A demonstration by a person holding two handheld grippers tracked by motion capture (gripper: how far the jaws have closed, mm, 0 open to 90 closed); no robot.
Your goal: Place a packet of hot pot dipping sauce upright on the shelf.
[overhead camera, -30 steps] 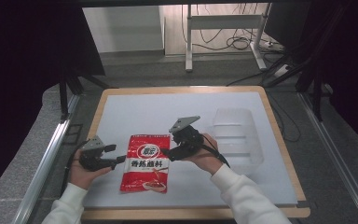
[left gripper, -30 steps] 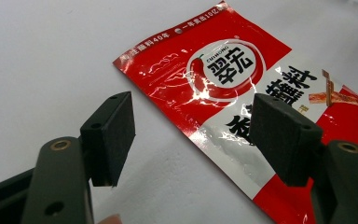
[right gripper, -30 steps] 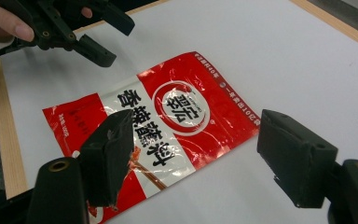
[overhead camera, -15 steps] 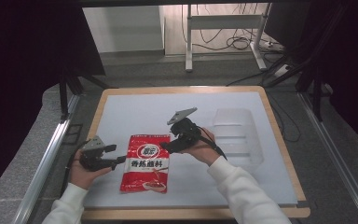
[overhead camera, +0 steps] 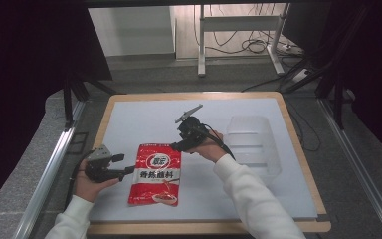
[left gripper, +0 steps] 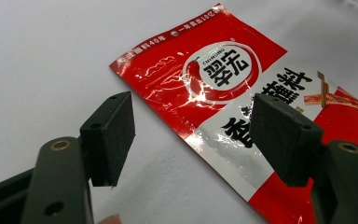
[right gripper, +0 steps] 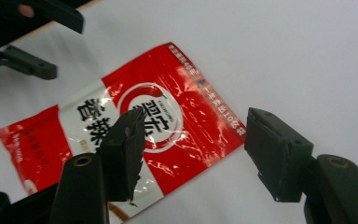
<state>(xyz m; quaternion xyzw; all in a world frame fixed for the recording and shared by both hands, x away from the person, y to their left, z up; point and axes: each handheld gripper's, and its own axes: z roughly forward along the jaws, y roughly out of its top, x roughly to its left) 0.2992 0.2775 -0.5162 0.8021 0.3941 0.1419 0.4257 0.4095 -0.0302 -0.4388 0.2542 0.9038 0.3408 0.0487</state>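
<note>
A red and white sauce packet lies flat on the white table top. My left gripper rests at the packet's left edge. Its jaws stand open in the left gripper view, with the packet on the table beyond them. My right gripper hovers over the packet's top right corner, pointing down and left. Its jaws have just been closing, still stand apart and press on nothing. The packet lies below them.
A clear plastic tray sits on the table to the right of my right hand. A wooden rim frames the white board. The left gripper shows at the top left of the right gripper view.
My right hand has moved away from the person and slightly left, toward the packet's top edge. The left hand and the packet have kept still.
</note>
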